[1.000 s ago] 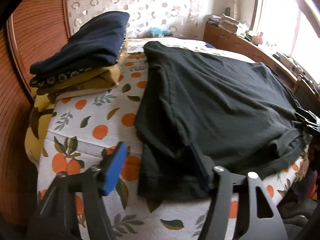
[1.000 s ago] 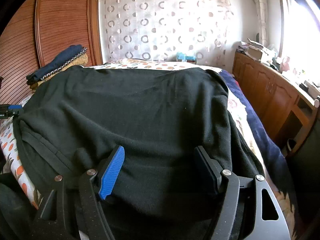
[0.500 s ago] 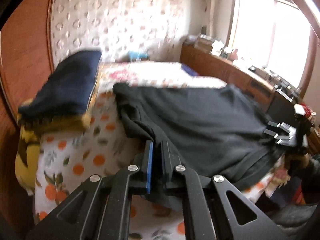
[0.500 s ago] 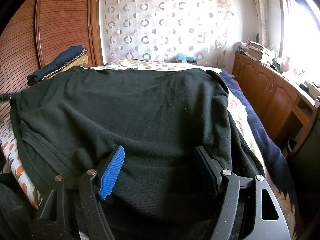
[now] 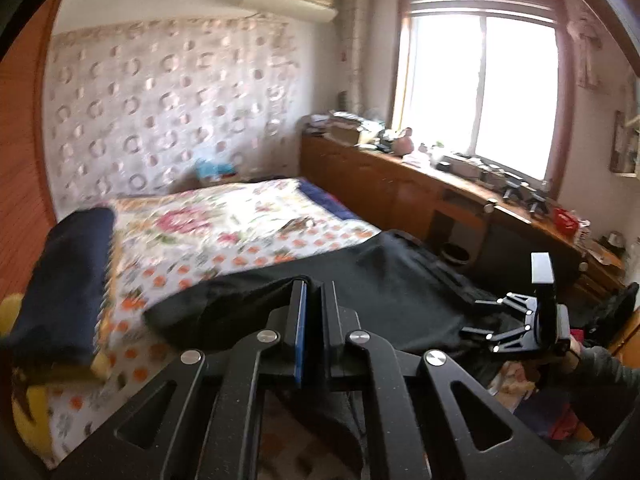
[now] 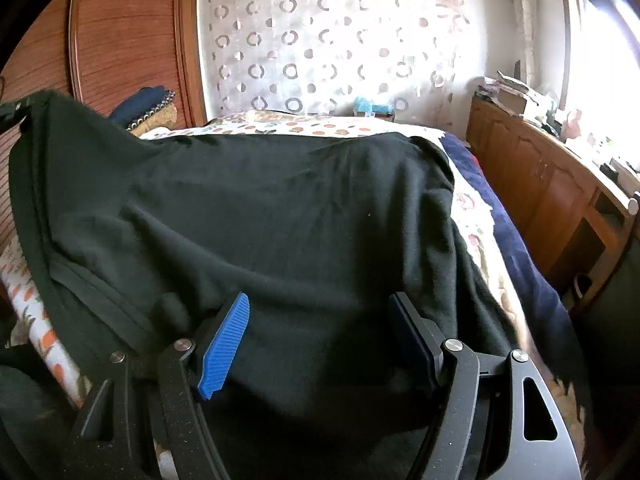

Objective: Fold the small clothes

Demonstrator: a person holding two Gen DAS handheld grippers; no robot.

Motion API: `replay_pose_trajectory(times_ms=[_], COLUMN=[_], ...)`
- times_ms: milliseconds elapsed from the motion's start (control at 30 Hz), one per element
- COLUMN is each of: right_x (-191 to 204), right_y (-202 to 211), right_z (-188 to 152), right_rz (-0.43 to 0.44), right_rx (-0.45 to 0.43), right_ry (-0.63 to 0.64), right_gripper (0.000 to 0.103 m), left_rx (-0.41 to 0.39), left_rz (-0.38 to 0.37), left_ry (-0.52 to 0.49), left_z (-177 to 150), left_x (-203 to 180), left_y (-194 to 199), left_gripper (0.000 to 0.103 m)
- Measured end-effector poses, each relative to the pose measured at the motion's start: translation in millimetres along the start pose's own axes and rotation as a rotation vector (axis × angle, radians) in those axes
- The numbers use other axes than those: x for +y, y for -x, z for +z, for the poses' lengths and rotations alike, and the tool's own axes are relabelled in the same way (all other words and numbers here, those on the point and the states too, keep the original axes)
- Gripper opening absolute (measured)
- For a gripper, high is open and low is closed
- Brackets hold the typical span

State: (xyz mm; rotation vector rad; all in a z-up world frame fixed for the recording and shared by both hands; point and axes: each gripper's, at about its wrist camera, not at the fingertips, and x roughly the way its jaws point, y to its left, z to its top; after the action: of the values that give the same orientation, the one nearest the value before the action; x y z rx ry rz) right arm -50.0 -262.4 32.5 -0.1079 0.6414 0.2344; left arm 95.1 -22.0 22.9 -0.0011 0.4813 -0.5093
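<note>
A black garment (image 5: pixel 380 300) lies spread over the near end of the bed. My left gripper (image 5: pixel 314 286) is shut on its near left corner and holds that corner up off the sheet. In the right wrist view the same garment (image 6: pixel 300 220) rises to a peak at the far left, where the left gripper (image 6: pixel 10 112) just shows at the frame edge. My right gripper (image 6: pixel 320 320) stands open over the garment's near right edge, with cloth lying between its fingers. From the left wrist view, the right gripper (image 5: pixel 470 317) sits low at the garment's right side.
A folded stack of navy and yellow clothes (image 5: pixel 64 280) sits at the bed's left side, by the wooden wardrobe (image 6: pixel 128 40). The orange-print bed sheet (image 5: pixel 240 232) stretches behind. A long wooden cabinet (image 5: pixel 400 184) lines the right wall under the window. A person's sleeve (image 5: pixel 600 372) is at right.
My left gripper closed on the garment's left corner and rose with it, pulling that edge up off the bed. The right gripper stayed where it was, open.
</note>
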Motion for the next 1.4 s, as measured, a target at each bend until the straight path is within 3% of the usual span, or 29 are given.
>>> replay_pose_trajectory(times_ms=[333,500,600,667,700,733,900,1167,1400], right_x=[-31,-40,-41,-40,-38,-35,-28,-4,-16], right_y=[56,66,66,64,63,60,51,32,10], right_z=[7,6,6,5,3,3,5,18,37], right_rz=[-0.118,-0.134,-0.126,-0.116,-0.113,-0.110,-0.081,-0.032,0.013], right_rx=[-0.096,-0.109,-0.117,-0.114,-0.110,-0.105,-0.093,-0.059,-0.023], right_ry=[-0.027,-0.050,-0.061,-0.065,-0.063,-0.059,-0.045,0.018,-0.019], right_gripper=[0.074,0.074,0.074,0.074,0.074,0.074,0.074,0.074,0.074], left_rx=[0.007,0.005,0.063,0.091,0.096,0.096,0.087,0.083,0.100], left_rz=[-0.163,-0.220,-0.238,-0.226,-0.229,-0.229,-0.169,-0.028,0.066], left_ry=[-0.128,-0.159,-0.191,-0.198,-0.196,-0.191,-0.142,-0.085,-0.056], left_z=[38,56,57,49,46,42,27,-6,-32], left_x=[-74,-104,-117,-118,-117,-115,-95,-49,-19], left_y=[-38,-48,-61,-67,-67,-66,-54,-30,-22], left_gripper=[0.007,0.007,0.007,0.018,0.036,0.048,0.075,0.078,0.078])
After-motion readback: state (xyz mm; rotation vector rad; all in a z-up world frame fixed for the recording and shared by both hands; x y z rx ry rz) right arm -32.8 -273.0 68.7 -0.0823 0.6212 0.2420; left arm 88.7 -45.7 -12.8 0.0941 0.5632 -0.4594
